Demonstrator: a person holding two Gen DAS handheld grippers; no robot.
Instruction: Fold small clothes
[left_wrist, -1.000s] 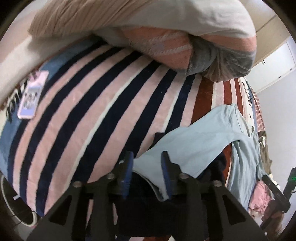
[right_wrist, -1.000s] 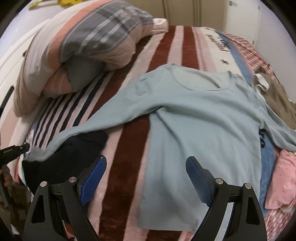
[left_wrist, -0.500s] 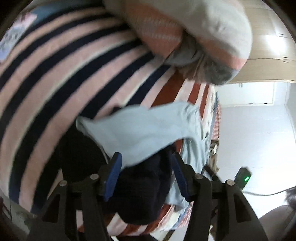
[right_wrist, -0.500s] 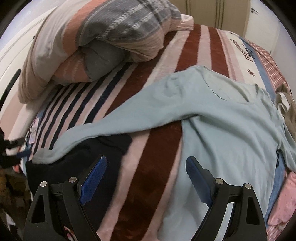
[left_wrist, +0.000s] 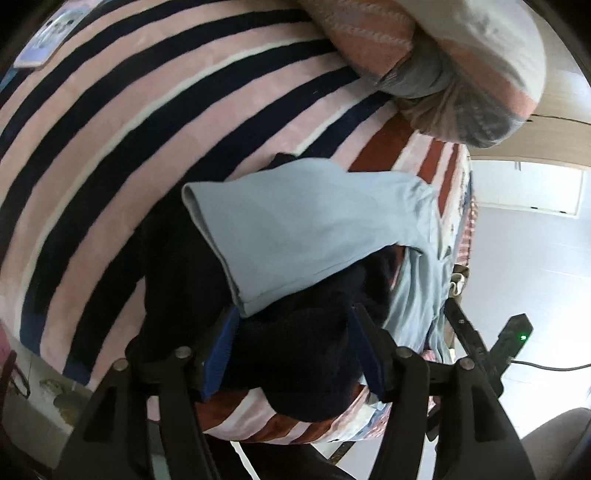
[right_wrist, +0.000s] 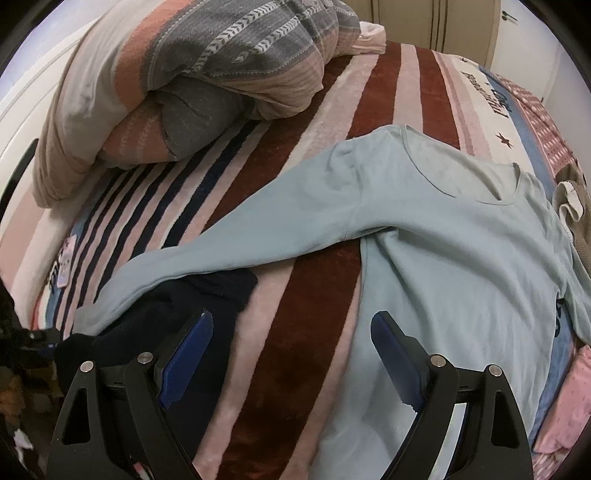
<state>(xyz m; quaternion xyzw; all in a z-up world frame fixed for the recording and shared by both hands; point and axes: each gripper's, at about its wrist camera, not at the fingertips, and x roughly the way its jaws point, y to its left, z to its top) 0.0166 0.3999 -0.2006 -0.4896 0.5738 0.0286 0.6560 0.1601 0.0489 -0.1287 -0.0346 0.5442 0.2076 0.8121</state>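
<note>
A light blue long-sleeved shirt lies spread on a striped bed blanket. Its left sleeve stretches out over a dark navy garment at the bed edge. In the left wrist view the sleeve cuff lies on the navy garment. My left gripper is open and empty just short of the cuff, over the navy garment. My right gripper is open and empty above the blanket, near the shirt's hem.
A rolled striped quilt lies at the head of the bed. A phone lies on the blanket near its edge. A beige garment and a pink garment lie to the right of the shirt.
My left gripper opened, let go of the sleeve cuff and drew back. The cuff now lies on the navy garment. My right gripper moved left and closer over the blanket.
</note>
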